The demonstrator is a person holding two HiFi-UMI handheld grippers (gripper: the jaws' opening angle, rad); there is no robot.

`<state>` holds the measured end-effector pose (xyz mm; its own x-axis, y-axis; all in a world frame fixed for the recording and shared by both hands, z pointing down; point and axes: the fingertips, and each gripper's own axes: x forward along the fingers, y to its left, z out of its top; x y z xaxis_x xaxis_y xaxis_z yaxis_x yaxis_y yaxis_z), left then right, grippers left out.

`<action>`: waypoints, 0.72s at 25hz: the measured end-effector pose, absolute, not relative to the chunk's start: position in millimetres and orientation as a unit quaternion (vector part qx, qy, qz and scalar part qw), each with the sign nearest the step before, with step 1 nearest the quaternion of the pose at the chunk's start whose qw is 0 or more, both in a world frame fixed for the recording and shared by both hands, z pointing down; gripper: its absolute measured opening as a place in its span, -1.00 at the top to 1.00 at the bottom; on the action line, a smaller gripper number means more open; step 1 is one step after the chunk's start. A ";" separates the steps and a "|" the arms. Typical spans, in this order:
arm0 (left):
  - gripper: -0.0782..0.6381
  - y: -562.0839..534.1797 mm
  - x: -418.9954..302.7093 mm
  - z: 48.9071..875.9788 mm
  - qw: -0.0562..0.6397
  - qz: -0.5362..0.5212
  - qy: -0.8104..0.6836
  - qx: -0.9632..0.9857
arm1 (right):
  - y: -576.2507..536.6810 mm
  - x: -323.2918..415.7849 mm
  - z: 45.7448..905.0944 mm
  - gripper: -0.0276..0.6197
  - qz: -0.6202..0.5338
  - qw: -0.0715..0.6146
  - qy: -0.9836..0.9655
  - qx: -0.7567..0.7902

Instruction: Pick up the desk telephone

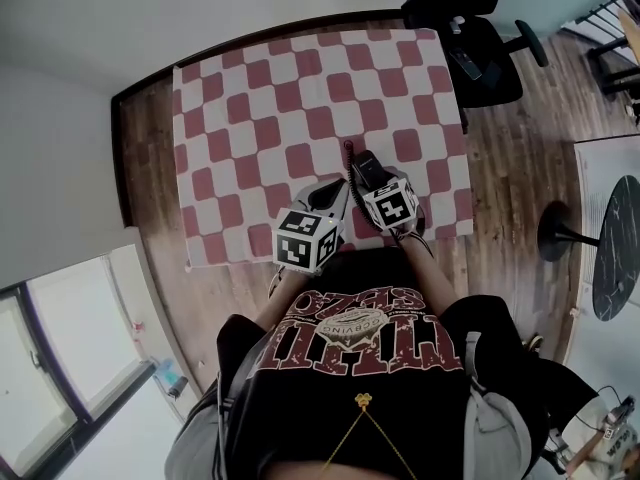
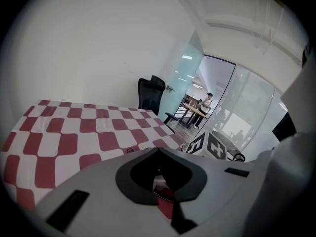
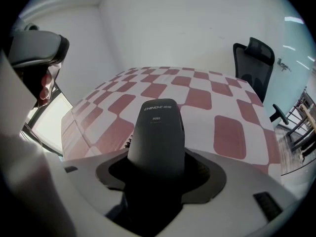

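Note:
A black telephone handset (image 1: 366, 170) with a dark coiled cord (image 1: 348, 154) hangs over the near edge of the red-and-white checked table (image 1: 260, 108). My right gripper (image 1: 370, 182) is shut on it. In the right gripper view the handset (image 3: 157, 127) sticks out forward from between the jaws of the right gripper (image 3: 155, 179), its printed end pointing at the table (image 3: 207, 98). My left gripper (image 1: 336, 196) sits just left of it, close beside the right one. In the left gripper view, the left gripper (image 2: 160, 189) shows only a dark opening with a bit of red and a ribbed strip inside. No telephone base is in sight.
A black office chair (image 1: 482, 46) stands at the table's far right corner, also seen as the chair (image 2: 150, 95) and the chair (image 3: 254, 63). A round dark side table (image 1: 615, 250) is on the wooden floor at right. White wall lies left and behind.

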<state>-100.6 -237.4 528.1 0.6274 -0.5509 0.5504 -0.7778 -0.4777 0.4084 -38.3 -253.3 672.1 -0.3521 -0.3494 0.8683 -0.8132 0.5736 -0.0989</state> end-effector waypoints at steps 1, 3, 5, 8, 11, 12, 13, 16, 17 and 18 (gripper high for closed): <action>0.76 -237.1 -99.0 528.1 0.324 0.176 -0.392 0.843 | -252.7 -38.2 672.1 0.03 0.269 0.430 -0.777 0.373; 0.76 -236.1 -97.1 528.1 0.322 0.178 -0.389 0.845 | -250.9 -38.4 671.8 0.03 0.270 0.432 -0.777 0.369; 0.76 -235.6 -95.9 528.0 0.321 0.178 -0.387 0.846 | -249.2 -38.2 670.7 0.03 0.270 0.435 -0.779 0.363; 0.76 -236.8 -96.6 529.3 0.319 0.180 -0.389 0.845 | -248.7 -37.1 669.4 0.03 0.267 0.434 -0.781 0.361; 0.76 -238.0 -98.0 530.2 0.316 0.182 -0.391 0.845 | -247.5 -34.3 668.3 0.03 0.269 0.431 -0.781 0.363; 0.76 -238.5 -97.7 530.1 0.315 0.182 -0.391 0.845 | -247.8 -33.4 667.3 0.03 0.270 0.428 -0.782 0.364; 0.76 -239.0 -97.0 529.7 0.315 0.182 -0.390 0.846 | -248.0 -32.4 666.0 0.03 0.270 0.426 -0.782 0.365; 0.76 -239.6 -94.0 529.0 0.313 0.184 -0.387 0.848 | -245.9 -29.4 661.9 0.03 0.274 0.426 -0.781 0.365; 0.76 -239.6 -92.9 528.9 0.312 0.185 -0.385 0.849 | -245.1 -29.0 660.4 0.03 0.274 0.426 -0.781 0.365; 0.76 -239.5 -91.8 528.9 0.311 0.186 -0.384 0.849 | -244.2 -28.9 658.7 0.03 0.275 0.424 -0.782 0.364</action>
